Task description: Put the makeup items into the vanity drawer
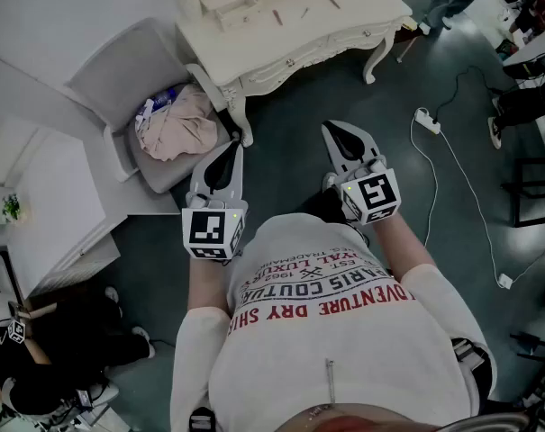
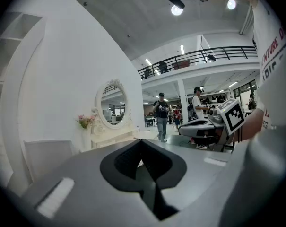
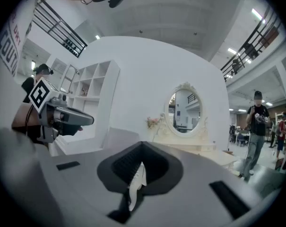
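Grey floor (image 1: 362, 97) before the cream vanity (image 1: 290, 34); my left gripper (image 1: 227, 160) and right gripper (image 1: 344, 140) both closed, empty; risk: unopened on arrival, they bump rather than grasp

The grey left tongs (image 2: 142, 143) are pressed together with nothing between them, pointing toward a cream carved vanity desk (image 2: 112, 135) with an oval mirror (image 2: 110, 105) and pink flowers (image 2: 85, 121), while the right tongs (image 2: 183, 128) hover alongside.
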Action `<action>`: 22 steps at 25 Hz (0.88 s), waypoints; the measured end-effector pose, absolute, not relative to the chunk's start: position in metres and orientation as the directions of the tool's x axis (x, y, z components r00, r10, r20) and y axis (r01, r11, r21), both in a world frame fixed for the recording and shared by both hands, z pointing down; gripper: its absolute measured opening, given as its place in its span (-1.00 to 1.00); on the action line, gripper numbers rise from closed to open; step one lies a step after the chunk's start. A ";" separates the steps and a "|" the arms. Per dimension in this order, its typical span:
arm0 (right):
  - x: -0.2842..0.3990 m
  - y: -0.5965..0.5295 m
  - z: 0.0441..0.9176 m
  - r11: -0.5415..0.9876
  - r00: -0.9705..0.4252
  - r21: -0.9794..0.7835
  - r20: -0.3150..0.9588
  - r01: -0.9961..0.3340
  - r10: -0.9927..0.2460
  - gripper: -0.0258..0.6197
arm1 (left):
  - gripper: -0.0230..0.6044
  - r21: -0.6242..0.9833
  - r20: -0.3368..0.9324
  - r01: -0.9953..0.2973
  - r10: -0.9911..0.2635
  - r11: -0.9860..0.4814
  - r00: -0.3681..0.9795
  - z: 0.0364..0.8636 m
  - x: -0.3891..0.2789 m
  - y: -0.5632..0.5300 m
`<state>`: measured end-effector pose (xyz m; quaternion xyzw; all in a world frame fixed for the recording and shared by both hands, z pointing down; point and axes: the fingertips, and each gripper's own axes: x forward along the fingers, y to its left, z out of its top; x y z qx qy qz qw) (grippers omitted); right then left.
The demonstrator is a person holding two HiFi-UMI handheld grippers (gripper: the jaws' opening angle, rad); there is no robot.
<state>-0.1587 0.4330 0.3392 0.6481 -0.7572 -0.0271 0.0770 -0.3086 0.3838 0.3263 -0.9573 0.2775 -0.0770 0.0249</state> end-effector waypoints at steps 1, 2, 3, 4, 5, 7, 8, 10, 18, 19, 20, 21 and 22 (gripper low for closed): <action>-0.159 0.434 0.339 0.160 -0.150 0.140 0.083 -0.977 -0.985 -0.90 | -0.89 -0.084 0.131 -0.529 -0.535 -0.845 0.834 0.326 -0.309 0.384; -0.159 0.434 0.339 0.162 -0.152 0.140 0.084 -0.977 -0.985 -0.90 | -0.89 -0.078 0.129 -0.530 -0.536 -0.844 0.834 0.325 -0.309 0.384; -0.159 0.434 0.339 0.164 -0.153 0.140 0.084 -0.977 -0.985 -0.90 | -0.89 -0.074 0.126 -0.532 -0.537 -0.843 0.834 0.325 -0.309 0.384; -0.159 0.434 0.338 0.165 -0.155 0.139 0.084 -0.976 -0.984 -0.90 | -0.89 -0.071 0.123 -0.534 -0.539 -0.843 0.834 0.324 -0.309 0.384; -0.159 0.434 0.338 0.165 -0.155 0.139 0.083 -0.976 -0.984 -0.90 | -0.89 -0.069 0.121 -0.535 -0.539 -0.842 0.833 0.324 -0.309 0.384; -0.159 0.434 0.338 0.164 -0.154 0.138 0.083 -0.977 -0.985 -0.90 | -0.89 -0.067 0.119 -0.533 -0.537 -0.843 0.835 0.323 -0.309 0.384; -0.159 0.433 0.338 0.164 -0.154 0.136 0.083 -0.977 -0.985 -0.90 | -0.89 -0.065 0.119 -0.531 -0.535 -0.845 0.836 0.324 -0.309 0.383; -0.161 0.432 0.339 0.169 -0.160 0.129 0.083 -0.977 -0.984 -0.90 | -0.89 -0.062 0.120 -0.530 -0.533 -0.846 0.838 0.325 -0.310 0.382; -0.163 0.418 0.345 0.156 -0.146 0.108 0.089 -0.982 -0.985 -0.89 | -0.89 -0.042 0.129 -0.539 -0.539 -0.841 0.832 0.334 -0.318 0.370; -0.163 0.414 0.348 0.157 -0.147 0.103 0.101 -0.982 -0.984 -0.88 | -0.89 -0.040 0.132 -0.541 -0.541 -0.840 0.831 0.335 -0.320 0.367; -0.162 0.410 0.350 0.157 -0.146 0.100 0.115 -0.983 -0.983 -0.86 | -0.89 -0.037 0.134 -0.543 -0.543 -0.839 0.829 0.336 -0.321 0.364; -0.162 0.406 0.353 0.159 -0.146 0.098 0.127 -0.982 -0.981 -0.75 | -0.89 -0.033 0.137 -0.546 -0.545 -0.837 0.827 0.338 -0.323 0.362; -0.162 0.402 0.355 0.164 -0.150 0.096 0.138 -0.982 -0.979 -0.53 | -0.89 -0.029 0.139 -0.548 -0.546 -0.836 0.826 0.339 -0.324 0.359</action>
